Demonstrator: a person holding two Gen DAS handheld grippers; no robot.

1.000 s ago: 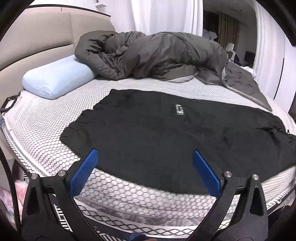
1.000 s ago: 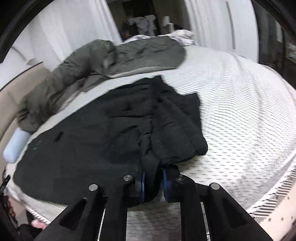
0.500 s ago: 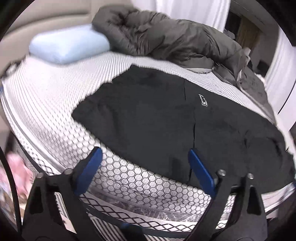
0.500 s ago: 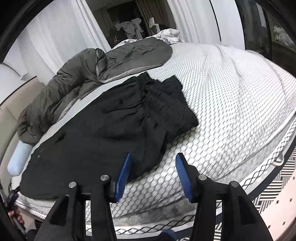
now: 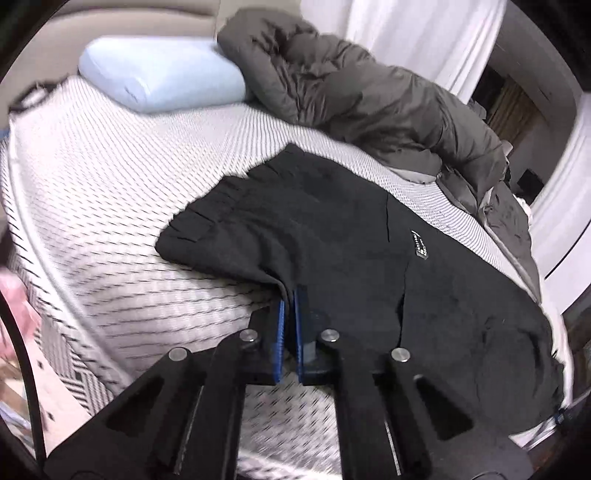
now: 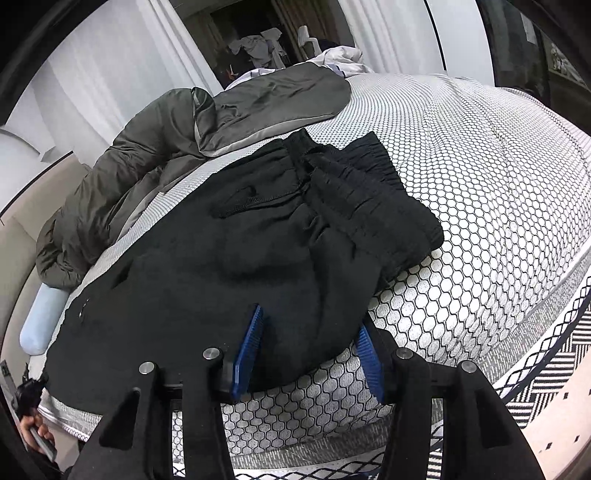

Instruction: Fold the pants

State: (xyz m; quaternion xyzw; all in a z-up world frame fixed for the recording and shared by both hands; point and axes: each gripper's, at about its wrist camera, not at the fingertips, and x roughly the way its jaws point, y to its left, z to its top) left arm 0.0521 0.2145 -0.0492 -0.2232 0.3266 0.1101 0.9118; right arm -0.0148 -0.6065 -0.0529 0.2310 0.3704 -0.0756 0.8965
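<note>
Since 0.5 s ago: left gripper [image 5: 289, 295] has gone from wide apart to clamped on the near edge of the black pants [image 5: 351, 258], close to the leg-cuff end, w/ a small ridge of cloth pulled up between its blue pads. Right gripper [image 6: 310, 328] was released already and stays so, jaws apart, now straddling the near hem of the pants [image 6: 229, 266] by the waistband end; cloth lies between the pads but isn't pinched.

Pants lie spread lengthwise across the honeycomb-pattern mattress [image 5: 110, 192], near its front edge. Waistband [image 6: 362, 184] is bunched and partly turned over itself; small white label [image 5: 419, 244] shows mid-leg.

Farther back: light blue pillow [image 5: 162, 74] at the headboard side, crumpled grey duvet [image 5: 369, 96] along the far edge, white curtains [image 5: 413, 33] behind.
</note>
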